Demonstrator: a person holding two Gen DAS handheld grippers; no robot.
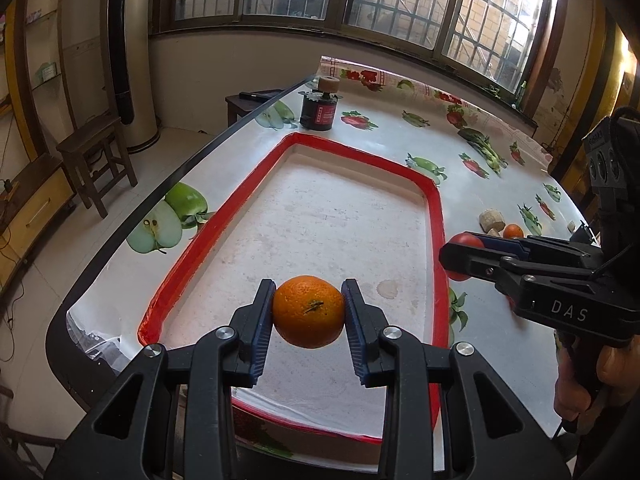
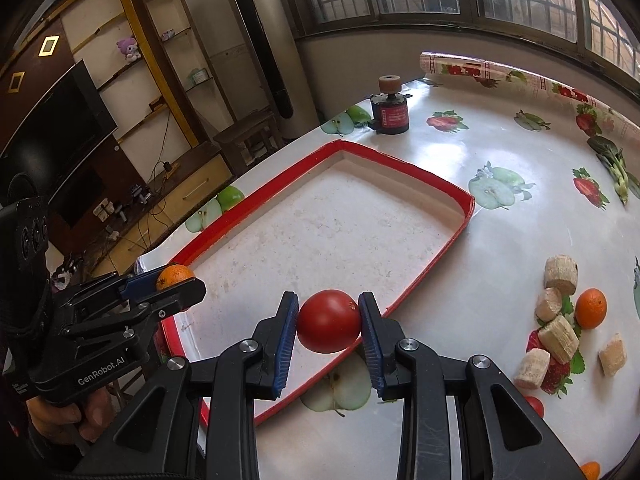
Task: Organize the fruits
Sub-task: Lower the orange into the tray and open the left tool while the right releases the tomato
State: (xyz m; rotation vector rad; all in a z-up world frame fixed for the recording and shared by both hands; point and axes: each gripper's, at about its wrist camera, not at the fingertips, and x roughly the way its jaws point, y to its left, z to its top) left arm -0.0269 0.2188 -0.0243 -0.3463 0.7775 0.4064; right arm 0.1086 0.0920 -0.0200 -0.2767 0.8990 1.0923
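The round orange mandarin with a green stem scar (image 1: 308,311) sits clamped between the blue pads of my left gripper (image 1: 308,312), both pads pressing on its sides. It hangs over the near end of the shallow rectangular tray with a red rim and pale speckled floor (image 1: 436,200), toward the tray's near left corner as the right wrist view shows it. The smooth red tomato (image 2: 329,321) is squeezed the same way in my right gripper (image 2: 329,322), pads tight on both flanks; it hangs at the tray's near right rim, partly over the rim and partly over the table.

Tray contents: nothing lies on its floor; only faint stains show.

The tray lies on the table covered with a glossy white cloth printed with apples and strawberries (image 2: 460,152), close to the table's left edge. Right of the tray, toward the table's right side, lie a second small orange mandarin (image 2: 591,308) and several beige, stubby cut chunks (image 2: 561,274), close together, some touching. Another red fruit (image 2: 535,406) peeks out beside my right gripper's frame. Near the far left corner of the table stands a dark cylindrical jar with a red label and a tan knob on top (image 2: 390,114), well apart from the tray's far rim.
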